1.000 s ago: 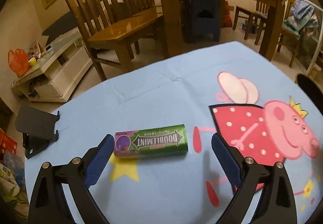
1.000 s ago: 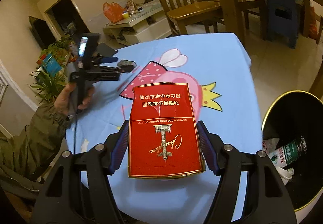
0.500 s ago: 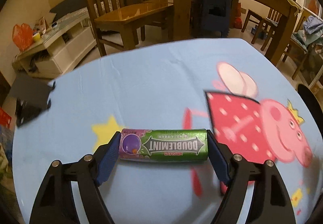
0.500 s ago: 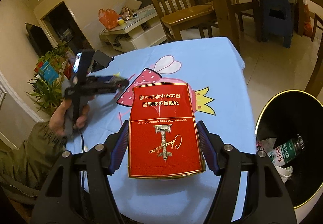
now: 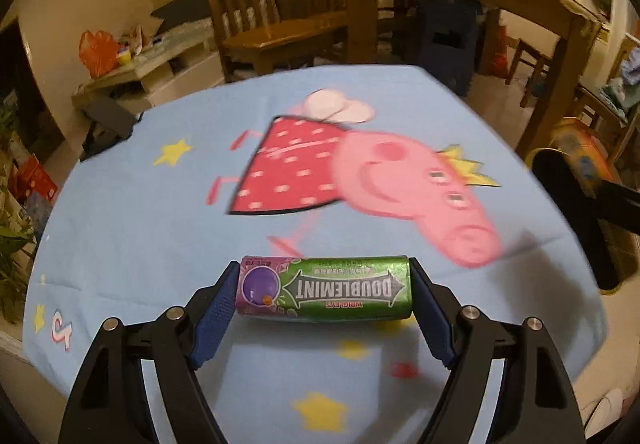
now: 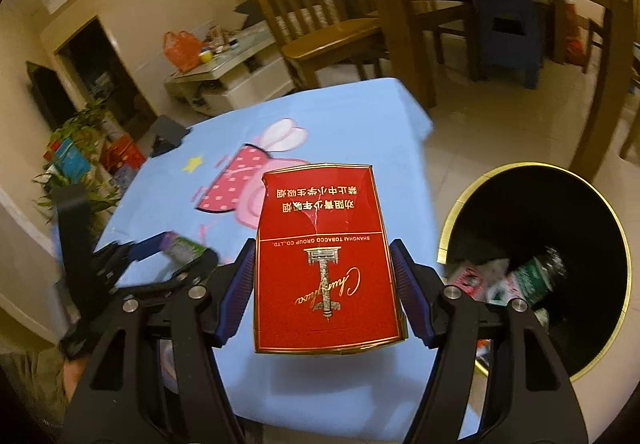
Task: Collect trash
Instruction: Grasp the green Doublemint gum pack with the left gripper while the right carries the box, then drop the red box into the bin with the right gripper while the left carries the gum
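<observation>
Green Doublemint gum pack (image 5: 325,288): pinched end to end in the left claw (image 5: 322,302), lifted above the blue table (image 5: 132,228). Red cigarette carton (image 6: 323,268): clamped flat between the right claw (image 6: 322,290) pads, held over the table edge beside the black bin (image 6: 472,203). Bin already holds a bottle and wrappers, blurred. Both items judged collected but not yet dropped. Bin floor dark; table's near edge hidden behind the claws.

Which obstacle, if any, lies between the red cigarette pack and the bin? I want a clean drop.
Nothing visible does. The right hand-held gripper holds the cigarette pack above the table edge; the open bin sits just beyond, to its right.
</observation>
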A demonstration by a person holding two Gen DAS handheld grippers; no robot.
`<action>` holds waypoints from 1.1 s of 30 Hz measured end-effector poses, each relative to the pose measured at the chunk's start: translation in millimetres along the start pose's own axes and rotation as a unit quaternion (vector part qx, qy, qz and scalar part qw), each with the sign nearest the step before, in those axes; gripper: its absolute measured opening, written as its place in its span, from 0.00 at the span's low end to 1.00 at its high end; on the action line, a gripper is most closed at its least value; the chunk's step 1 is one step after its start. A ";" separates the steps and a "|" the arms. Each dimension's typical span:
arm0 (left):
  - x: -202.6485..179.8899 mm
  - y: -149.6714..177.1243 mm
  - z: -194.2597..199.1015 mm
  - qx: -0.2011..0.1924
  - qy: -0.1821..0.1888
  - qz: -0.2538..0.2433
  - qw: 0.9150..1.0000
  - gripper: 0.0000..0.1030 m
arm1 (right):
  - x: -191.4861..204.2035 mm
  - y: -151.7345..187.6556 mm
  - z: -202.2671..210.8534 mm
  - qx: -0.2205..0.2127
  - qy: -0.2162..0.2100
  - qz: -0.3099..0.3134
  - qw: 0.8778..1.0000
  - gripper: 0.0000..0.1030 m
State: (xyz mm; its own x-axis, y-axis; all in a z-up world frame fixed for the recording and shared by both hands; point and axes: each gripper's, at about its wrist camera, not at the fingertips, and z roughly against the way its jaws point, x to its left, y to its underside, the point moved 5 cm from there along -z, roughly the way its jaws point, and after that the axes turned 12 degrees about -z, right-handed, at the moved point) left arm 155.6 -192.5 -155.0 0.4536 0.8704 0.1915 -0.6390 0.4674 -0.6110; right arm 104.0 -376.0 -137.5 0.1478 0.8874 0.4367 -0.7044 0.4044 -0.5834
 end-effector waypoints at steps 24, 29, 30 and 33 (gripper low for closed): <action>-100.0 -25.0 40.8 -0.050 -0.026 -0.061 0.997 0.76 | -81.8 0.8 44.2 -0.017 0.031 -0.050 0.998 0.63; -106.1 -26.7 42.5 -0.052 -0.021 -0.065 0.996 0.76 | -93.8 -5.6 50.6 -0.029 0.052 -0.061 0.996 0.63; -106.6 -27.3 42.3 -0.052 -0.021 -0.066 0.996 0.76 | -96.7 -6.3 51.7 -0.032 0.056 -0.063 0.996 0.63; -108.3 -27.8 41.1 -0.050 -0.019 -0.068 0.996 0.75 | -100.2 -7.4 54.0 -0.036 0.058 -0.067 0.995 0.63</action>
State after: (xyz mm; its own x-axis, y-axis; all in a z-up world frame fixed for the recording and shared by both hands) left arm 98.7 -293.4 -127.2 0.5068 0.8059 0.3062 -0.5068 0.5658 -0.6504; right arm 57.0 -479.9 -139.9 0.3201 0.8420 0.4343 -0.6211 0.5327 -0.5749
